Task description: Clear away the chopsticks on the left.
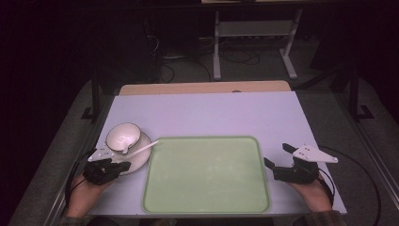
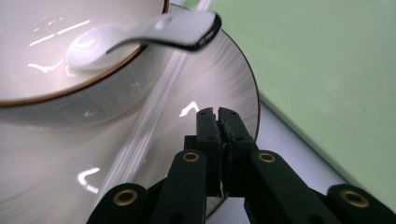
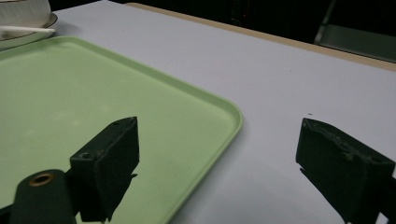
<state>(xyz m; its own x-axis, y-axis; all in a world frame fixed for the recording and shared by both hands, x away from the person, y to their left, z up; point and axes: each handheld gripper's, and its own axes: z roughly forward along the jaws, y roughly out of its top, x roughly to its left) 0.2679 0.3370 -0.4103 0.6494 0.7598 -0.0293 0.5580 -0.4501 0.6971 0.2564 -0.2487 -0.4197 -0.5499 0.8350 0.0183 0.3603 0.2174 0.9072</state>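
Observation:
A white bowl stands on a white plate at the table's left, just left of a pale green tray. A white spoon lies in the bowl, its handle reaching over the rim toward the tray. My left gripper is at the plate's near edge. In the left gripper view its jaws are shut together over the plate near the rim, with nothing visible between them; the spoon and bowl lie beyond. My right gripper rests open right of the tray, jaws wide and empty.
The tray holds nothing and lies at the near middle of the pale table. A wooden strip runs along the table's far edge. Cables trail from both grippers off the near corners. A metal frame stands on the dark floor beyond.

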